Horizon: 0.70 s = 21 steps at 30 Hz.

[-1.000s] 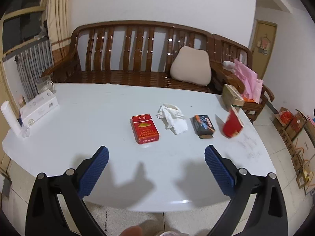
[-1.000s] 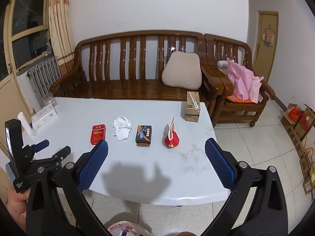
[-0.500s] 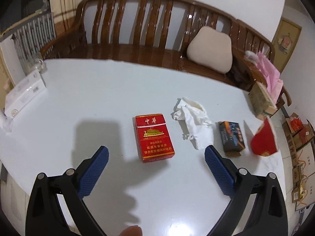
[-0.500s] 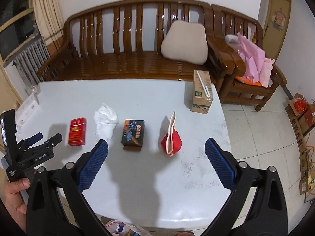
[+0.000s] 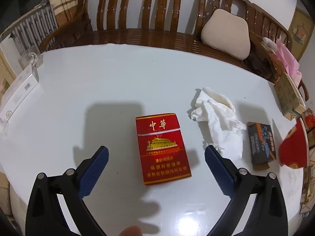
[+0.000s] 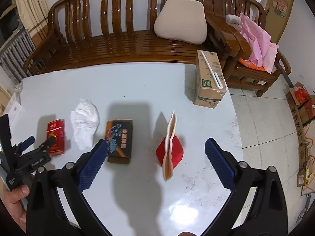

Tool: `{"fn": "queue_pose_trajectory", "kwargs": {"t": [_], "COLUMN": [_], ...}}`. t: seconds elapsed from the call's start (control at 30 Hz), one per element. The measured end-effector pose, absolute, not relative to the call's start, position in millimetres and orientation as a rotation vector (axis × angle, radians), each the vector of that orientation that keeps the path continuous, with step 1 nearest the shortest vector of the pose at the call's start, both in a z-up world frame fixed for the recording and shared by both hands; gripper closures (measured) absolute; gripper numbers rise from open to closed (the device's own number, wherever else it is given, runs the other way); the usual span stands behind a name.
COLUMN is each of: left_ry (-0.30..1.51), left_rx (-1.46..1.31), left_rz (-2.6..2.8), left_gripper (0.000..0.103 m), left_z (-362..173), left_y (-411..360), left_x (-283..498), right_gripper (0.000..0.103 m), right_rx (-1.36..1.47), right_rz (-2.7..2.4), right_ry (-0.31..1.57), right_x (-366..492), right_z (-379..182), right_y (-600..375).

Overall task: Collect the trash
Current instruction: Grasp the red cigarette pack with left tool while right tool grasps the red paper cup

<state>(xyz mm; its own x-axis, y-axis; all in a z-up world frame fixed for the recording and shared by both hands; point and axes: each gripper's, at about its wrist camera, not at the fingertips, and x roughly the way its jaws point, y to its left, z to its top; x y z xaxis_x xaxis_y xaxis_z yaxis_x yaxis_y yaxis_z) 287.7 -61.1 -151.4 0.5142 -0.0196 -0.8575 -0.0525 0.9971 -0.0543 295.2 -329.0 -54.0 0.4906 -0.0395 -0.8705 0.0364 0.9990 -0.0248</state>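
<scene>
Now closer: against the frames from half a second and a second back, both grippers are seen lower and nearer the white table (image 5: 122,82), with the trash items much larger in view. That is judged as the approach phase ending; nothing is picked up yet.

Left gripper (image 5: 156,157) is spread wide, nothing held. The red cigarette pack (image 5: 162,147) is framed at centre of the left wrist view, lying flat between the blue pads (image 5: 93,170), not touched by them. Its long axis runs bottom to top of the frame, tilted slightly left at the top; the lid end points up-frame toward the wooden bench (image 5: 157,15). A grasp across the short side looks lined up.

Right gripper (image 6: 156,157) is also spread wide and empty. The red paper pouch (image 6: 170,149) stands on edge at centre of its view, opening pointing up-frame, long axis roughly vertical in frame.

The crumpled tissue (image 5: 216,122) lies right of the pack, the dark box (image 6: 120,139) right of that; a carton (image 6: 209,78) sits in the upper right of the right wrist view.
</scene>
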Motion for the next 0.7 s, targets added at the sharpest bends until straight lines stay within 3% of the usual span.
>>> {"fn": "queue_pose_trajectory", "kwargs": {"t": [0.57,0.67,0.7], "left_ry": [1.088,1.091,1.092], "left_rx": [-0.057,-0.056,-0.058], "left_rz": [0.037,0.034,0.035], "left_gripper": [0.008,0.012,0.017], "left_z": [-178.4,-181.1,-181.7], "left_y": [-67.6,-69.7,-70.0], "left_x": [305.8,304.4,304.5], "right_gripper": [0.007,0.017,0.025], "right_rx": [0.030,0.032,0.027], "right_rz": [-0.113,-0.114,-0.111], "right_ry": [1.173,1.181,1.188], "right_x": [333.5,334.5,334.8], "right_z": [-109.6,-115.0,-116.7], "right_y": [-350.4,-353.0,-352.8]}}
